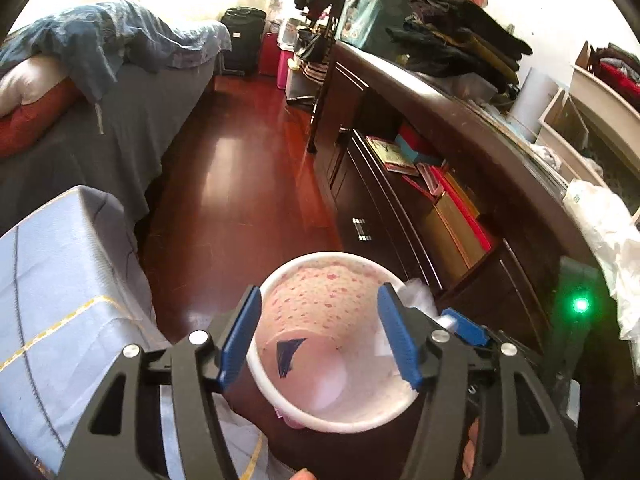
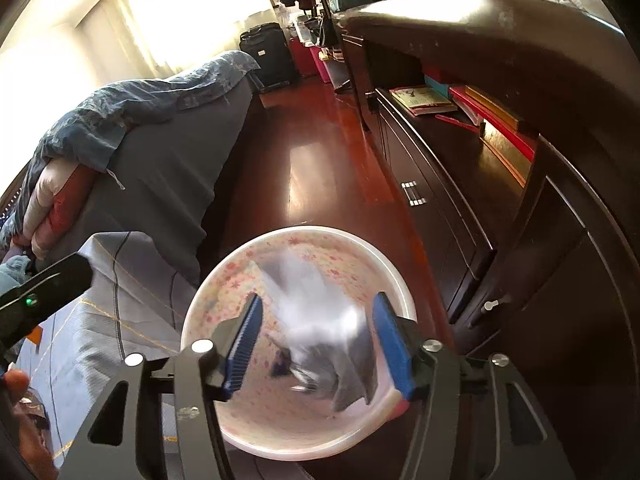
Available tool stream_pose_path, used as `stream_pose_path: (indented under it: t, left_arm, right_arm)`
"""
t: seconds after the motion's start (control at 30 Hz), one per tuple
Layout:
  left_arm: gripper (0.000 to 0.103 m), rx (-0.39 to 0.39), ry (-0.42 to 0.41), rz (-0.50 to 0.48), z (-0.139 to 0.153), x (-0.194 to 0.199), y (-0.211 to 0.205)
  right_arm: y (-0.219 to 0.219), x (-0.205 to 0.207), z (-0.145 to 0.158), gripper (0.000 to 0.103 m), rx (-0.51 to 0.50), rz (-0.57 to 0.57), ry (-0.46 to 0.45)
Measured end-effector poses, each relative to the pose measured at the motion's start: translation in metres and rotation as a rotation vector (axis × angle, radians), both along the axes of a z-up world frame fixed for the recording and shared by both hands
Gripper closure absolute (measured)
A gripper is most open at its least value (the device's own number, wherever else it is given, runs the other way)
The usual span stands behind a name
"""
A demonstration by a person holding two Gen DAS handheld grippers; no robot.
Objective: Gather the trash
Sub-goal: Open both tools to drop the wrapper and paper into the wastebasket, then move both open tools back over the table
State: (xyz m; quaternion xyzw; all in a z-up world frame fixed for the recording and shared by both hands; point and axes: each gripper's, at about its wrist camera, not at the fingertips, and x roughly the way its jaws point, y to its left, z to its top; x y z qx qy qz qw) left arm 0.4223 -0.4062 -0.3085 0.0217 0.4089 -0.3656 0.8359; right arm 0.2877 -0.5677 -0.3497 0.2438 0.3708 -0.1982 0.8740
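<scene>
A white-rimmed bin [image 1: 320, 257] with a pink-speckled inside stands on the red floor between the bed and the cabinet. My left gripper [image 1: 319, 290] hangs open over its mouth, nothing between the blue pads. A dark blue scrap [image 1: 290, 354] lies inside. At the bin's right rim shows a blue finger [image 1: 466, 328] of the right gripper, with clear plastic [image 1: 420, 294] beside it. In the right wrist view my right gripper [image 2: 319, 297] is open above the bin [image 2: 312, 230]. A blurred white and grey wrapper [image 2: 324, 324] sits between its pads, touching neither, and the blue scrap [image 2: 280, 362] lies below.
A light blue covered box [image 1: 60, 300] stands left of the bin, with the grey bed [image 1: 120, 140] behind it. A dark wooden cabinet [image 1: 460, 128] with books on an open shelf runs along the right. A white plastic bag [image 1: 608, 240] lies on its top. A black suitcase [image 1: 242, 38] stands far off.
</scene>
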Motion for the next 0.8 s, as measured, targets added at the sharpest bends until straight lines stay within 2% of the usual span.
stream_pose_path:
  t: [0.2, 0.37, 0.57, 0.8]
  left_arm:
    - [0.041, -0.027, -0.016, 0.048, 0.023, -0.011, 0.034]
    - [0.038, -0.049, -0.046, 0.122, 0.047, -0.025, 0.076]
    - [0.031, -0.014, -0.097, 0.221, 0.068, -0.048, 0.125]
    - [0.022, -0.005, -0.120, 0.369, 0.086, -0.073, 0.200]
  right_arm:
    - [0.005, 0.003, 0.009, 0.038, 0.003, 0.012, -0.001]
    - [0.029, -0.004, 0.031, 0.034, -0.014, 0.053, -0.012]
    - [0.078, -0.023, 0.066, 0.022, -0.042, 0.138, -0.058]
    - [0.150, -0.042, 0.100, 0.014, -0.039, 0.290, -0.109]
